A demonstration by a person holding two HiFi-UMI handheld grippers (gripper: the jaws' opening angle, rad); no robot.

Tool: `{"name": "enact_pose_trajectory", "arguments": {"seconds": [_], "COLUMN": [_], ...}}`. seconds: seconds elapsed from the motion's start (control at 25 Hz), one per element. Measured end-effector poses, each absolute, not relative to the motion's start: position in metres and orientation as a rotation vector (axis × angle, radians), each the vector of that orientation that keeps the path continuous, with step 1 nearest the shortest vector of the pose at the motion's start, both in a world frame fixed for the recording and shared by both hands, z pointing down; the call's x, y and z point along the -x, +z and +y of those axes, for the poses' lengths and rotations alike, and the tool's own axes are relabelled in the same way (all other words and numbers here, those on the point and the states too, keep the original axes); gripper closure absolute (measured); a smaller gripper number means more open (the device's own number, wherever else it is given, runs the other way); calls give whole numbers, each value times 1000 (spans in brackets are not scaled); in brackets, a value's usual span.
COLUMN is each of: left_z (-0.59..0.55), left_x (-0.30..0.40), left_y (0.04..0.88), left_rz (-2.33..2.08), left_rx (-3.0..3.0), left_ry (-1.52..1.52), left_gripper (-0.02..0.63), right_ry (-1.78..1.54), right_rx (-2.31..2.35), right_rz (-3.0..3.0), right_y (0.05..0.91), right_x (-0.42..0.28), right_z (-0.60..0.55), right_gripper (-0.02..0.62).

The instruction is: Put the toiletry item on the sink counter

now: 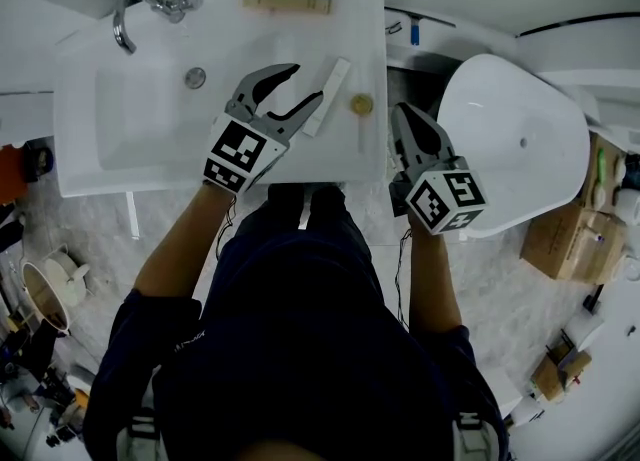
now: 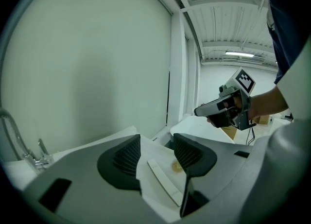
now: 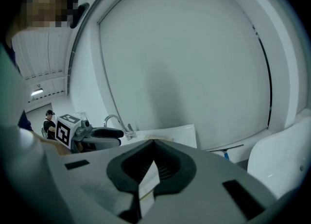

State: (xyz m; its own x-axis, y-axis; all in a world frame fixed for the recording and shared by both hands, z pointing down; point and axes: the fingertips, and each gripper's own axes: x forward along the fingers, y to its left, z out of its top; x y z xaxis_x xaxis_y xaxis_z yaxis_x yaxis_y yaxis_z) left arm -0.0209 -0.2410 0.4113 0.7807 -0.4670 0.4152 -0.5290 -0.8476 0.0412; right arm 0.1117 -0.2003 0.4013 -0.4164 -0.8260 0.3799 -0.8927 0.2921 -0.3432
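A long white toiletry item (image 1: 330, 94) lies flat on the white sink counter (image 1: 370, 29), right of the basin. My left gripper (image 1: 306, 84) hangs open just above it. In the left gripper view the item (image 2: 164, 181) shows below the gap between the spread jaws of the left gripper (image 2: 156, 136), not gripped. A small round yellowish thing (image 1: 361, 104) sits beside it on the counter. My right gripper (image 1: 401, 111) is shut and holds nothing, off the counter's right edge. In its own view the right gripper's (image 3: 153, 142) jaws meet.
A chrome faucet (image 1: 125, 19) and drain (image 1: 195, 77) mark the basin at left. A beige block (image 1: 287, 1) lies at the counter's back edge. A white toilet (image 1: 520, 139) stands right of the sink, with cardboard boxes (image 1: 560, 239) beyond it.
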Motion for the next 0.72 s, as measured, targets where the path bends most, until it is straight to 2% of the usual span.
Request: {"name": "enact_pose_trajectory", "arguments": {"seconds": [0.36,0.72], "left_z": [-248,-249], "left_x": [45,58], "left_y": [392,386], "left_rz": [-852,-873], "left_rx": [-2832,-2833], "left_ry": [532,506], "left_gripper": [391,443], "right_ry": [751,734], "right_rx": [-1630,-1620], "right_rz": [-2428,-2443], "right_y": [391,385], "right_x": [-95,-82], "right_z": [-205,-211], "right_gripper": [591,591]}}
